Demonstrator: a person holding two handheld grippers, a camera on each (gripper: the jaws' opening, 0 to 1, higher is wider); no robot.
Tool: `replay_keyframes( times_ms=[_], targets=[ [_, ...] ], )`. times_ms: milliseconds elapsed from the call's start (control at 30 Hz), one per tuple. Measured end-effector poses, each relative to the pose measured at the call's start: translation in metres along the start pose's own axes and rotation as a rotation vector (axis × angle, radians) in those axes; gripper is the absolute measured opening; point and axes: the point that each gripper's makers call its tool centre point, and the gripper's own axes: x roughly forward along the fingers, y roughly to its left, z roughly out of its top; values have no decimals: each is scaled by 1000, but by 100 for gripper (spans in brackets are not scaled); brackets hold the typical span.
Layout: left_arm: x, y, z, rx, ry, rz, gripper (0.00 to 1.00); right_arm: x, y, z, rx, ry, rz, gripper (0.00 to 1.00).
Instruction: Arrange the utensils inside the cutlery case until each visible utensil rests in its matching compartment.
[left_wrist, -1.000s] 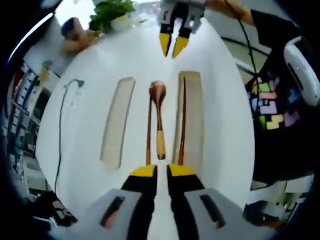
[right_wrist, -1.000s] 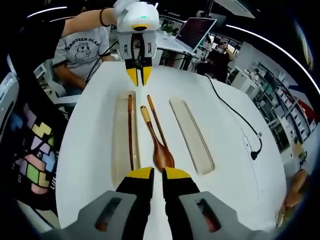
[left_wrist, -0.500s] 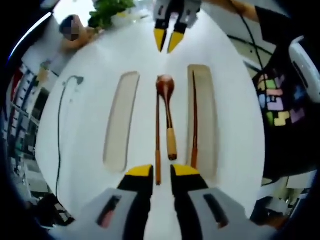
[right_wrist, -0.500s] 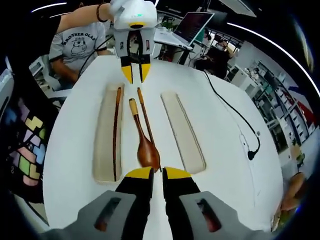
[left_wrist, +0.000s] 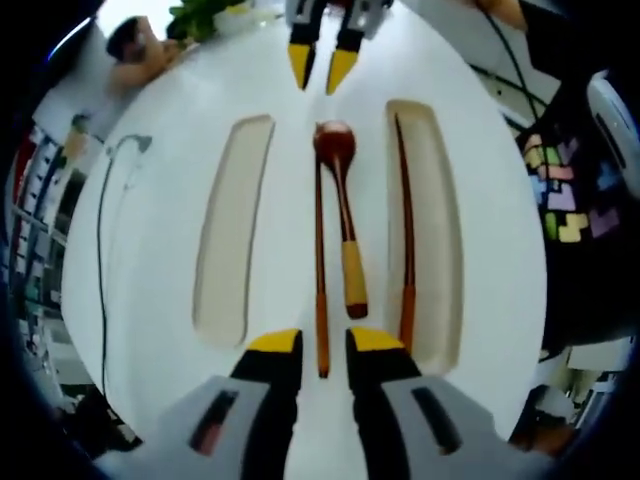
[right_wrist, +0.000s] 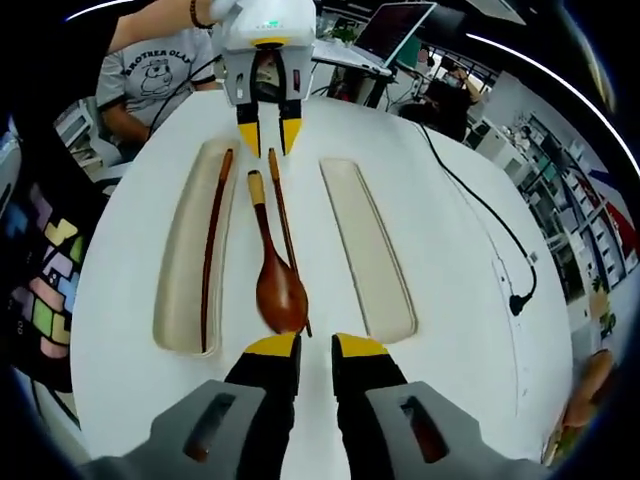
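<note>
A wooden spoon (left_wrist: 346, 230) (right_wrist: 275, 280) with a yellow handle end lies on the white table (left_wrist: 150, 260) between two long beige case compartments. A loose chopstick (left_wrist: 321, 280) (right_wrist: 284, 230) lies alongside the spoon. A second chopstick (left_wrist: 405, 250) (right_wrist: 212, 240) rests inside one compartment (left_wrist: 430, 250) (right_wrist: 178, 260); the other compartment (left_wrist: 232, 230) (right_wrist: 366, 245) holds nothing. My left gripper (left_wrist: 324, 342) (right_wrist: 268, 136) is open just short of the chopstick's near end. My right gripper (right_wrist: 316, 348) (left_wrist: 320, 67) is open just short of the spoon bowl. Neither holds anything.
A black cable (left_wrist: 102, 260) (right_wrist: 480, 215) runs across the table beside the empty compartment. A plant (left_wrist: 205, 14) stands at one table end. A laptop (right_wrist: 395, 25) and seated people (right_wrist: 165, 75) are beyond the other end.
Both views have drawn closer and higher over the utensils, and both grippers' jaws have opened slightly wider. The spoon, chopsticks and compartments lie where they were.
</note>
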Motion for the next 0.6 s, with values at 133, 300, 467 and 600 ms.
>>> replay_keyframes(
  times_ms=[133, 300, 467, 600],
  targets=[
    [4, 3, -2, -2, 11, 0, 18, 6, -3, -5, 7, 16, 5, 9],
    [7, 4, -3, -14, 14, -12, 18, 12, -1, -8, -19, 46, 31, 10],
    [9, 6, -4, -19, 17, -18, 18, 19, 1, -7, -58, 68, 58, 9],
    [10, 4, -4, -16, 17, -36, 18, 24, 3, -11, -62, 112, 87, 9]
  ],
)
